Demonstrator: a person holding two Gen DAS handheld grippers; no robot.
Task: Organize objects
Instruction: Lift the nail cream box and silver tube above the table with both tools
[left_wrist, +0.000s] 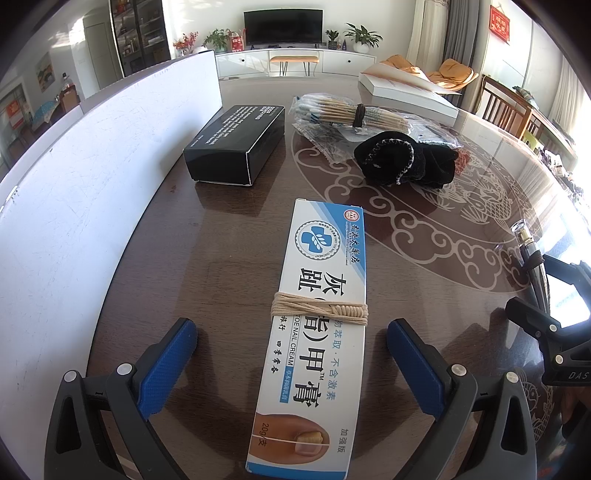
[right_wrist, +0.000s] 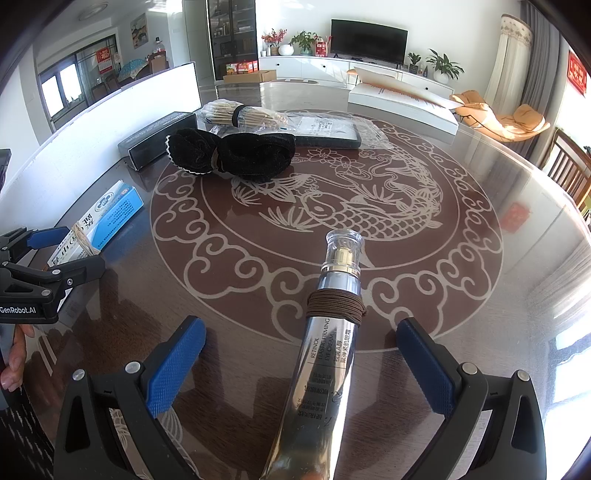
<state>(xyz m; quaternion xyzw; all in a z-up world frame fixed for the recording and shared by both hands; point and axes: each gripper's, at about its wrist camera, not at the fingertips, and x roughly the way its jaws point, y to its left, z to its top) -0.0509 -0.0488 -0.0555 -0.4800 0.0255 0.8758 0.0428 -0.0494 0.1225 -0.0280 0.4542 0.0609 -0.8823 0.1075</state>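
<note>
With both sets of fingers spread wide, nothing is pinched on either side. Left gripper: blue-padded fingers straddle the long white-and-blue toenail cream box, which lies flat on the dark brown glass-topped desk with its carp-and-cloud pattern. Box runs lengthwise between the pads, gaps on both sides, no contact; beige string is wrapped around its middle, just ahead of the fingertips. Right gripper: fingers also apart, with the silver eye cream tube lying between them, clear cap pointing away from me, brown cord wound round its neck. Tube sits closer to the right pad but touches neither. Further back on the desk: black rectangular carton beside the white board, bundle of wooden cotton swabs in clear plastic, rolled black sock bundle. White flat box at the far edge.
</note>
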